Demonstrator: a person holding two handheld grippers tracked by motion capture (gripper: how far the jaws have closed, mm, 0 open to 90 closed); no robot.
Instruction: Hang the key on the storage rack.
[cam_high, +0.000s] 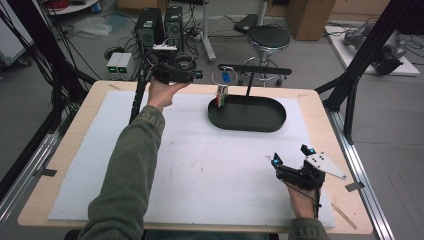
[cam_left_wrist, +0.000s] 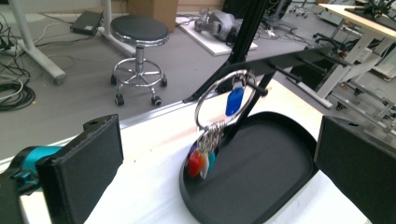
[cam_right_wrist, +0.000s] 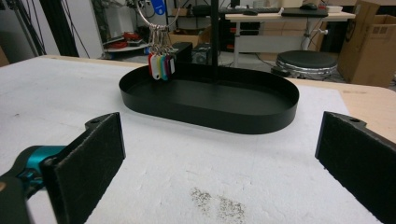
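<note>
The left gripper (cam_high: 196, 75) is held up in the air at the far left edge of the table (cam_high: 65, 155), its jaws spread wide with nothing between them. No earlier picture backs any motion, so only this stance can be told. In the left gripper view its two black pads (cam_left_wrist: 88, 158) stand far apart, framing a key ring (cam_left_wrist: 224, 100) straight ahead and clear of both pads.

The key ring is a large loop of silver wire hanging from the end of a thin black bar (cam_left_wrist: 299, 56) that juts sideways from an upright post (cam_high: 248, 85). A blue tag (cam_left_wrist: 234, 100) hangs inside the loop near its top. From the bottom of the loop hangs a bunch of small rings carrying coloured tags (cam_left_wrist: 201, 163), red, white and teal among them. These tags dangle just above the left end of a black oval tray (cam_high: 280, 117), inside its rim; whether they touch the tray floor cannot be told.

The tray sits toward the far middle of a white foam mat (cam_high: 200, 170) that covers most of the wooden table. The post rises from within the tray.

The right gripper (cam_high: 291, 155) rests near the front right corner of the mat, well apart from the tray, its jaws also wide open and empty, pointing toward the tray.

Beyond the table stand a round black stool (cam_high: 268, 37) and cables on a grey floor.
</note>
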